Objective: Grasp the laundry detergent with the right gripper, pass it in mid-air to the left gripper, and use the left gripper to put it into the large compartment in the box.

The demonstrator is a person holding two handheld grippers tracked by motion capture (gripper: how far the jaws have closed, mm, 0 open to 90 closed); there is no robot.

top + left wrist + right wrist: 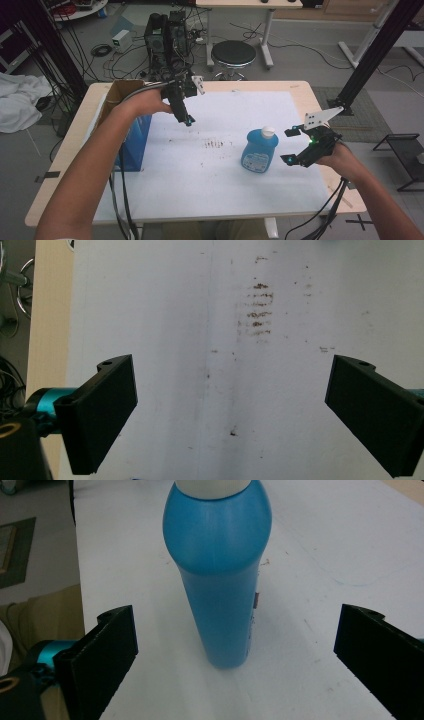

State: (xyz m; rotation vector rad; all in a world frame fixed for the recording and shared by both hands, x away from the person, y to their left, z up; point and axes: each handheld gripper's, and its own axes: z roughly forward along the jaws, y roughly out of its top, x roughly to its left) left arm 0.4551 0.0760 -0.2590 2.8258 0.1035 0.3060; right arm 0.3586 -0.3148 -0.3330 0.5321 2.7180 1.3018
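Covering most of the tabletop (300,92), a white sheet (210,185) carries a cardboard box (125,130) at its left edge and a blue bottle (260,150) standing upright right of centre — white cap on top. Just beside the bottle, the right gripper (292,146) holds its fingers spread wide, not touching it; the left gripper (187,121) hangs over brown smudges (215,144), fingers likewise wide apart
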